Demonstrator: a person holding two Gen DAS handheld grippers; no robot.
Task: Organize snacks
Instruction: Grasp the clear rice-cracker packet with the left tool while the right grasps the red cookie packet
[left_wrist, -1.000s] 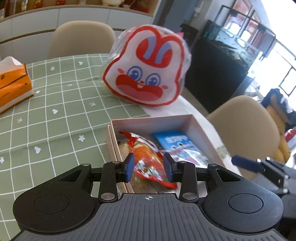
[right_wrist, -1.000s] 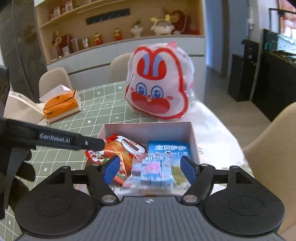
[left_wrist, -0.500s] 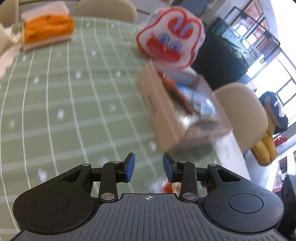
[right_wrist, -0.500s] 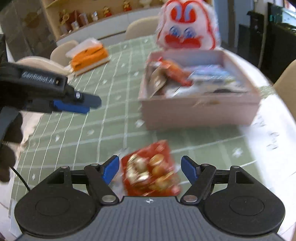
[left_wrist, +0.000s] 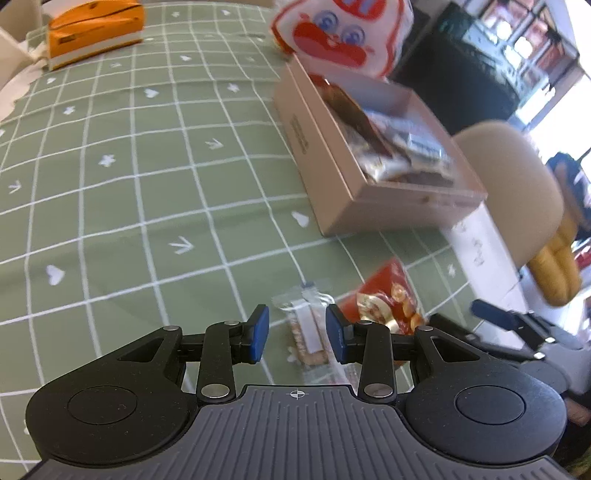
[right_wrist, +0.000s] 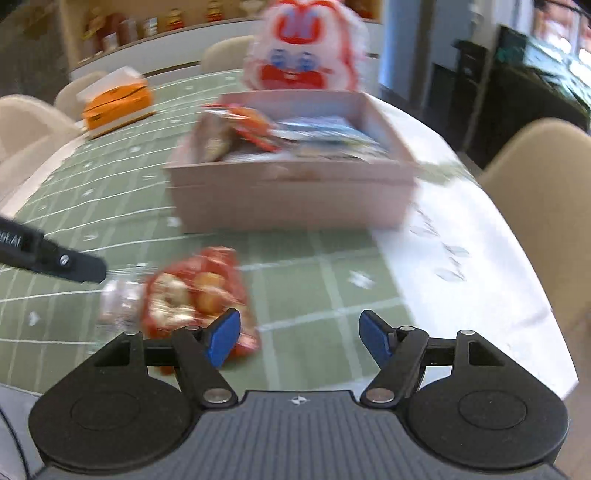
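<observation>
A pink box (left_wrist: 332, 192) holding several snack packets stands on the green checked tablecloth (left_wrist: 147, 184). In front of it lie a clear-wrapped cracker bar (left_wrist: 306, 328) and a red snack packet (left_wrist: 388, 299). My left gripper (left_wrist: 297, 334) hovers open over the cracker bar, which shows between its blue pads without being pressed. My right gripper (right_wrist: 299, 341) is open, its jaws closing a little, with only tablecloth between them. The red packet (right_wrist: 195, 291) lies just left of its left finger, and the cracker bar (right_wrist: 122, 306) lies further left. The box (right_wrist: 291, 195) is ahead.
A big rabbit-face bag (left_wrist: 340, 29) stands behind the box, and an orange tissue box (left_wrist: 96, 29) sits at the far left. Beige chairs (right_wrist: 543, 158) ring the table. A white table edge (right_wrist: 461, 258) runs along the right. The left gripper's finger (right_wrist: 55, 258) reaches in from the left.
Both grippers pulled back from above the box and sank toward the near table. The red packet and cracker bar came into view; the packet now lies left of the right gripper's fingers.
</observation>
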